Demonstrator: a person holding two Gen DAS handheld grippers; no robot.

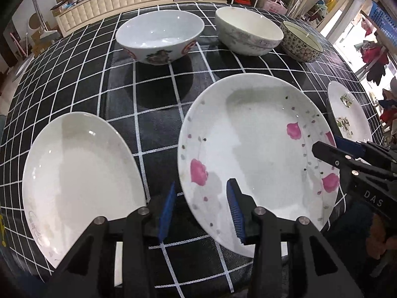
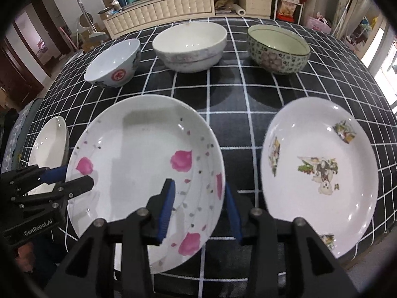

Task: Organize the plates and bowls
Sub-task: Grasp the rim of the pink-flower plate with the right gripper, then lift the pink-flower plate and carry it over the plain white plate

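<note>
A pink-flower plate (image 1: 253,154) lies in the middle of the checked table; it also shows in the right wrist view (image 2: 139,168). My left gripper (image 1: 201,211) is open, its fingers straddling the plate's left rim. My right gripper (image 2: 198,206) is open, straddling the plate's right rim, and shows in the left wrist view (image 1: 332,149). A plain white plate (image 1: 79,178) lies left. A plate with animal prints (image 2: 320,171) lies right. Three bowls stand behind: red-emblem bowl (image 1: 158,34), wide white bowl (image 1: 248,32), flower-patterned bowl (image 1: 301,41).
The black-and-white checked tablecloth (image 1: 153,94) covers the table. Its front edge runs just below the plates. A long cream cabinet (image 1: 114,2) and cluttered shelves stand beyond the far edge.
</note>
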